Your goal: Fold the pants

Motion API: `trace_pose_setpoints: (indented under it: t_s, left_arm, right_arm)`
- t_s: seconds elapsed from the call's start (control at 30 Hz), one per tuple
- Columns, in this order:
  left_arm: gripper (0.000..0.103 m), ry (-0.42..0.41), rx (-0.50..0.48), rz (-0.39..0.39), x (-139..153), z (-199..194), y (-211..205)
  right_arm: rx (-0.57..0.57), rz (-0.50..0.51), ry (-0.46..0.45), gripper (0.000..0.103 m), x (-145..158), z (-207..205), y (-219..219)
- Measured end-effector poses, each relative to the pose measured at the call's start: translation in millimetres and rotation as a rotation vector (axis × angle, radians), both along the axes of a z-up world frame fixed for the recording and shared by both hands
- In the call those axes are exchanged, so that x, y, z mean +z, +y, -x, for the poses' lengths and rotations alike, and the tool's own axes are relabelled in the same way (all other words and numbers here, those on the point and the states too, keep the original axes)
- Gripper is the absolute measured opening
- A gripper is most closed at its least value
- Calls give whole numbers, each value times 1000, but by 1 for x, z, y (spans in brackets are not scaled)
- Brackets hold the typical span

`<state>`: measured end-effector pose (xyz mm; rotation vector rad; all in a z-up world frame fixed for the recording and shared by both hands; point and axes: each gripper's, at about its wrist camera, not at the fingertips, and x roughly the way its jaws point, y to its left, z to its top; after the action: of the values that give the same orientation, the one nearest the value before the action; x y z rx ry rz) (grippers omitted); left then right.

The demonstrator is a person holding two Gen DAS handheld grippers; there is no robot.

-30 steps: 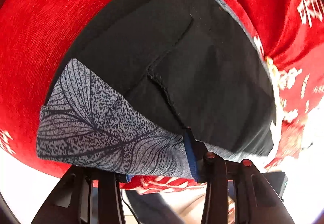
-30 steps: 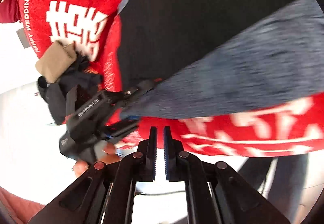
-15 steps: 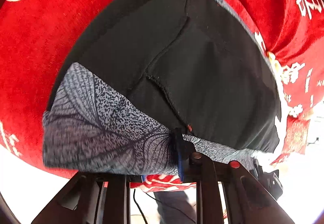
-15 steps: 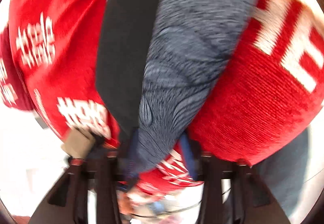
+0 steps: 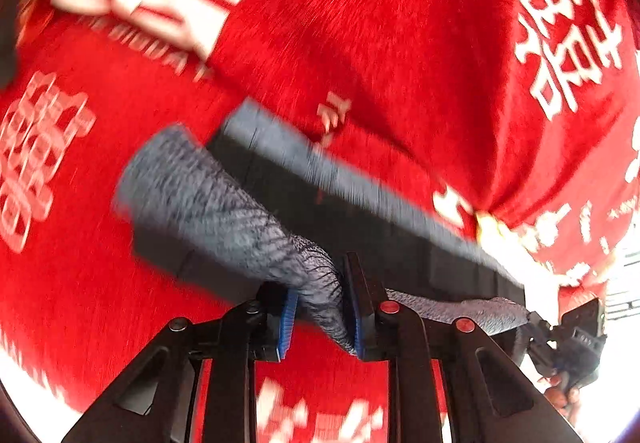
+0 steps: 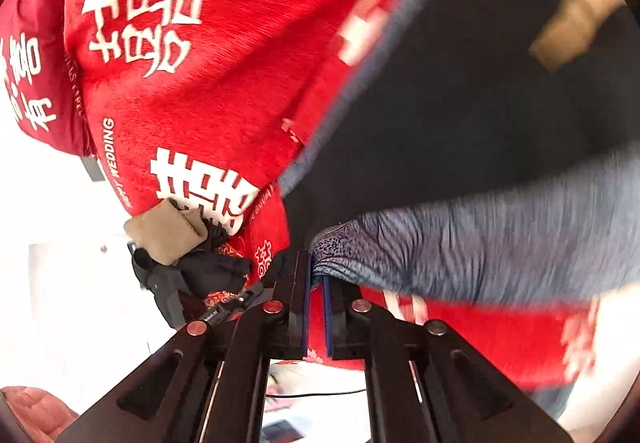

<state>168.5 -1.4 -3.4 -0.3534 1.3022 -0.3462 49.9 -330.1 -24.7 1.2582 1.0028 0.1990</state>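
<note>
The pants (image 5: 224, 203) are black with a grey leaf-print band and lie over a red cloth (image 5: 380, 23) with white characters. My left gripper (image 5: 320, 307) is shut on the grey band's edge, which bunches between the blue pads. In the right wrist view the same pants (image 6: 460, 115) spread up to the right, with the grey band (image 6: 480, 251) stretching right. My right gripper (image 6: 317, 283) is shut on the band's left corner. The right gripper also shows in the left wrist view (image 5: 576, 339), at the far right end of the band.
A tan folded cloth (image 6: 164, 231) and a dark crumpled garment (image 6: 200, 271) lie at the red cloth's left edge. A darker red cloth (image 6: 36, 83) hangs at far left. A cable (image 6: 312, 395) runs on the pale floor below.
Both grippers have closed on the grey band and lifted it. The left view has swung so the pants look narrow and edge-on. The right gripper went from wide open around the band to shut.
</note>
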Motion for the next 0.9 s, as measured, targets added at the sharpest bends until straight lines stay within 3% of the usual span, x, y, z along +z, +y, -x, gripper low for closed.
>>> trace_pose_setpoints:
  t_s: [0.1, 0.13, 0.3, 0.4, 0.47, 0.5, 0.57, 0.63, 0.7, 0.77, 0.83, 0.87, 0.9]
  left_arm:
    - [60, -79, 44, -154, -23, -42, -25]
    - [63, -95, 58, -198, -34, -53, -30]
    - [63, 7, 110, -344, -96, -89, -39]
    - [63, -11, 124, -367, -82, -86, -30]
    - [63, -33, 112, -373, -65, -78, -26]
    - [63, -51, 78, -397, -55, -71, -27]
    - [63, -64, 2, -432, -51, -62, -37]
    - [64, -57, -83, -456, -63, -52, -58]
    - [64, -26, -143, -488, -87, -48, -83]
    - [64, -34, -167, -550, -101, -45, -96]
    - [64, -69, -185, -603, -99, -41, -103]
    - [64, -63, -192, -601, -96, -41, -103]
    - [64, -51, -199, -595, -92, -39, -101]
  right_arm:
    - [45, 23, 26, 6, -11, -67, -28]
    - [61, 22, 44, 6, -22, -85, -36]
    - [155, 151, 185, 6, -85, -166, -52]
    - [159, 152, 256, 7, -118, -183, -52]
    - [153, 162, 258, 10, -112, -184, -51]
    - [173, 185, 240, 24, -102, -183, -47]
    - [257, 258, 159, 40, -71, -183, -34]
    - [331, 309, 51, 40, -41, -176, -16]
    - [369, 303, 44, 40, -39, -174, 0]
    - [418, 316, 80, 40, -57, -180, 18]
    - [465, 434, 126, 40, -81, -191, 30]
    - [472, 488, 145, 32, -89, -196, 28]
    - [454, 478, 136, 27, -90, -198, 23]
